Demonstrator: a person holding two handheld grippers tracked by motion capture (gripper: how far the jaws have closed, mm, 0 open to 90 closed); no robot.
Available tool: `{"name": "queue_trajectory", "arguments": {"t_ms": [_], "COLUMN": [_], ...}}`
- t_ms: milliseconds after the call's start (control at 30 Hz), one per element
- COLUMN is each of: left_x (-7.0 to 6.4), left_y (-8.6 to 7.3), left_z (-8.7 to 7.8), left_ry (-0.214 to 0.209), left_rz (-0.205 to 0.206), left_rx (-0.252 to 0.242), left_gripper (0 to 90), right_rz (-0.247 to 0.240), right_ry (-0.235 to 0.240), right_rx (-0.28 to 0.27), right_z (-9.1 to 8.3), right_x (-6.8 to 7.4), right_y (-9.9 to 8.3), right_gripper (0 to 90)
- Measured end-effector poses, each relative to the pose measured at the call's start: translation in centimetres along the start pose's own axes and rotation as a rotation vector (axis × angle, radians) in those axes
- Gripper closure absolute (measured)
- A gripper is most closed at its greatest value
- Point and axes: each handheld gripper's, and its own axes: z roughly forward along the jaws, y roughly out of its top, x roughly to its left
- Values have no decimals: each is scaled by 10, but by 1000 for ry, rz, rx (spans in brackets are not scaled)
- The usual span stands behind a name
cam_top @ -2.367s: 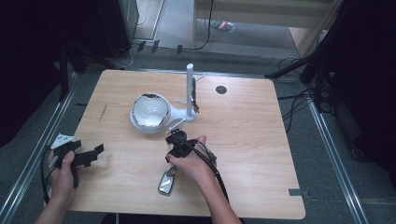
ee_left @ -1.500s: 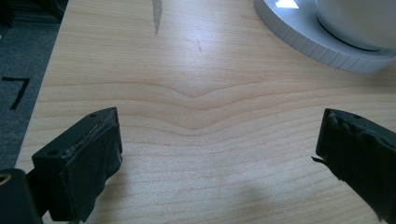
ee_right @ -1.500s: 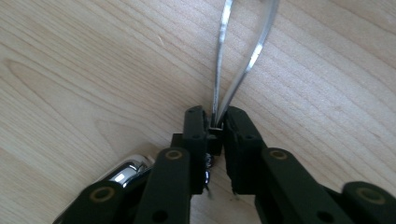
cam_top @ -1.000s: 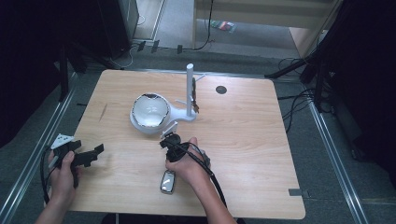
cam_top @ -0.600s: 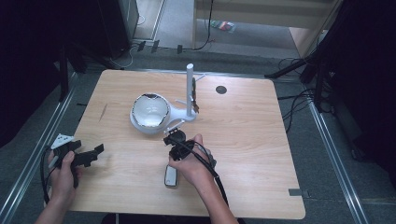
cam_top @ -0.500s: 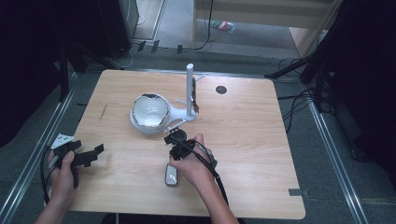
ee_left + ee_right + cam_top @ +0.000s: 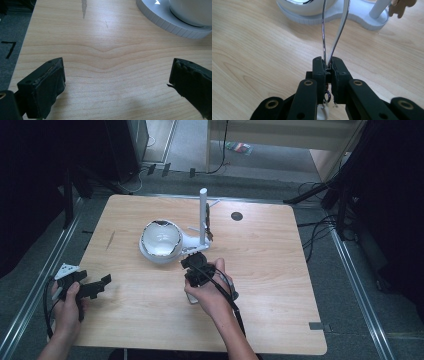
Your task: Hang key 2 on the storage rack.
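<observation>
Right tongs (image 7: 327,61) are pinched shut on a thin metal loop (image 7: 340,30). Its two strands leave the tips and run straight ahead, so the long axis points away from me along the jaws. Something pale hangs below the jaws; I can't tell what it is.

Key relation: the stand (image 7: 359,15) sits dead ahead of the right tongs and near them, and the far end of the loop overlaps its white base in the right gripper view. The post (image 7: 203,215) is ahead and slightly right, upright, with a brown tag (image 7: 400,6) hanging by it. The bowl (image 7: 161,239) is ahead and left on the same base.

My guess is the loop goes up onto the post. That needs a lift and a small shift right. The tag and the post's side prongs are the likely snags.

Left tongs (image 7: 116,72) gape wide with nothing in them, low over bare bench (image 7: 280,270) and well off to the left. The bowl's base edge lies ahead and right of them. The right hand is much nearer the stand. A dark disc (image 7: 236,215) lies beyond the post, out of the way.
</observation>
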Motion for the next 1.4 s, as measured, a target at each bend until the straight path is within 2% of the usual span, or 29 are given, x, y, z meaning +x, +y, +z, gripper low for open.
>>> {"name": "queue_trajectory", "arguments": {"t_ms": [433, 867, 1200, 1400], "left_x": [0, 0, 0, 0], "left_y": [0, 0, 0, 0], "left_z": [0, -1, 0, 0], "left_ry": [0, -3, -1, 0], "left_rz": [4, 1, 3, 5], "left_rx": [0, 0, -1, 3], "left_gripper": [7, 7, 7, 7], "right_rz": [43, 90, 127, 143], "right_ry": [-30, -90, -138, -152], "right_rx": [-135, -253, -293, -286], "right_z": [-17, -32, -27, -18], "right_x": [-7, -17, -30, -37], "right_y": [4, 11, 19, 23], "right_gripper": [838, 838, 838, 838]}}
